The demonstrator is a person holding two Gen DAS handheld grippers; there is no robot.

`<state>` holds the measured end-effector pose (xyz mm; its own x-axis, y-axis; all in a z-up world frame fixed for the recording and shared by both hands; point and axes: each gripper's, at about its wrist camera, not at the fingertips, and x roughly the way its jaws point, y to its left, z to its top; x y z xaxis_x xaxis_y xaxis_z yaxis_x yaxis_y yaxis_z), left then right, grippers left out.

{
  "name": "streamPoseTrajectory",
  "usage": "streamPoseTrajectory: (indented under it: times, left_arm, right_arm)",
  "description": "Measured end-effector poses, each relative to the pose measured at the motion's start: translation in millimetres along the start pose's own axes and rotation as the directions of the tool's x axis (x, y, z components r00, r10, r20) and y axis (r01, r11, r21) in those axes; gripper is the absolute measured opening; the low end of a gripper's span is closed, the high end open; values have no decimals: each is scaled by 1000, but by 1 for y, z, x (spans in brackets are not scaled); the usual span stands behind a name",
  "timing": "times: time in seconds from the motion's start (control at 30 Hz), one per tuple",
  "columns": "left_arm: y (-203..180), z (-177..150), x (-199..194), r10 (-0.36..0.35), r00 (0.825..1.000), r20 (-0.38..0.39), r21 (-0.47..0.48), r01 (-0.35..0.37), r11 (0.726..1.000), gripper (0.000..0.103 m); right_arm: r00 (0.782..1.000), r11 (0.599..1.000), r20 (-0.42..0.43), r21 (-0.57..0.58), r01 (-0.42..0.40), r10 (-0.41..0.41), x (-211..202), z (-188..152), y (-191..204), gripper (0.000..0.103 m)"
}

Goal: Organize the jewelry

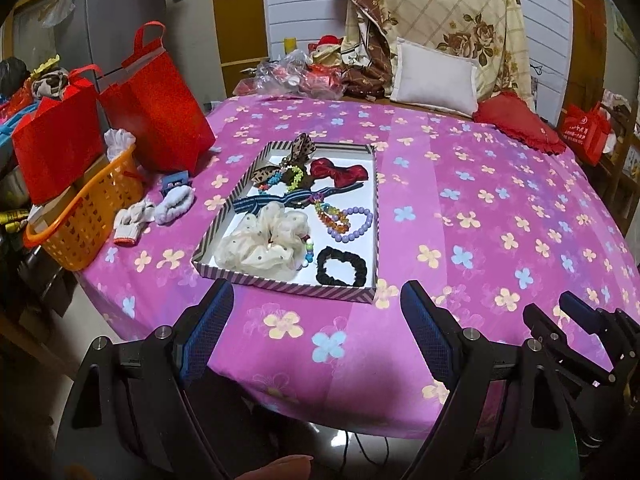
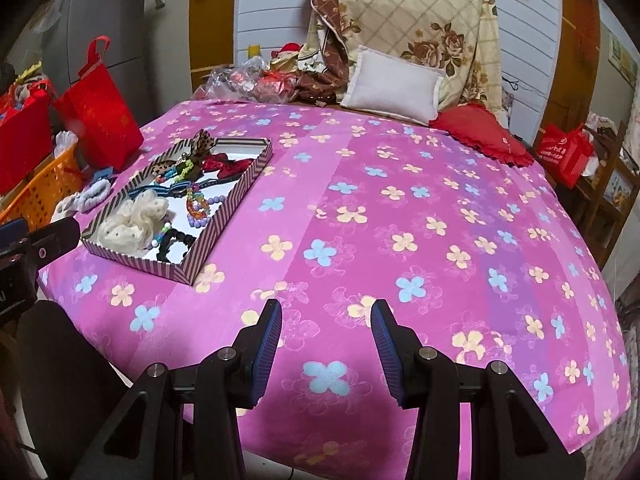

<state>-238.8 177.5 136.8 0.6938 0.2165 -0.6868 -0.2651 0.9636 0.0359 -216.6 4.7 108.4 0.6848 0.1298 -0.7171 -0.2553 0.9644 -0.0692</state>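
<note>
Likely home bedroom: floral pink bedsheet (image 2: 400,208), stacked pillows (image 2: 420,20), fridge (image 2: 108,20), red gift bags (image 1: 160,108).

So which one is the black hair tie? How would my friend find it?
Look on the pink flowered bedspread for the striped tray. In its near right corner lies the black scrunchie, the only all-black ring, beside the fluffy cream scrunchie.

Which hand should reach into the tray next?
Left. Its open tongs face the tray straight ahead; the right tongs, also open, point at bare bedspread, tray off to their left.
</note>
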Motion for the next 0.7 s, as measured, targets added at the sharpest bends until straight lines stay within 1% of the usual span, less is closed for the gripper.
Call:
streamPoseTrajectory:
  times: [0.5, 0.7]
  left_arm:
    - [7, -7, 10, 2, 999, -45, -13, -3, 1000, 86]
    - [10, -11, 9, 5, 999, -50, -11, -6, 1000, 85]
  right_arm:
    - [1000, 1000, -22, 2, -23, 23, 5, -4, 5, 44]
    - [999, 1000, -19, -7, -28, 28, 2, -5, 10, 44]
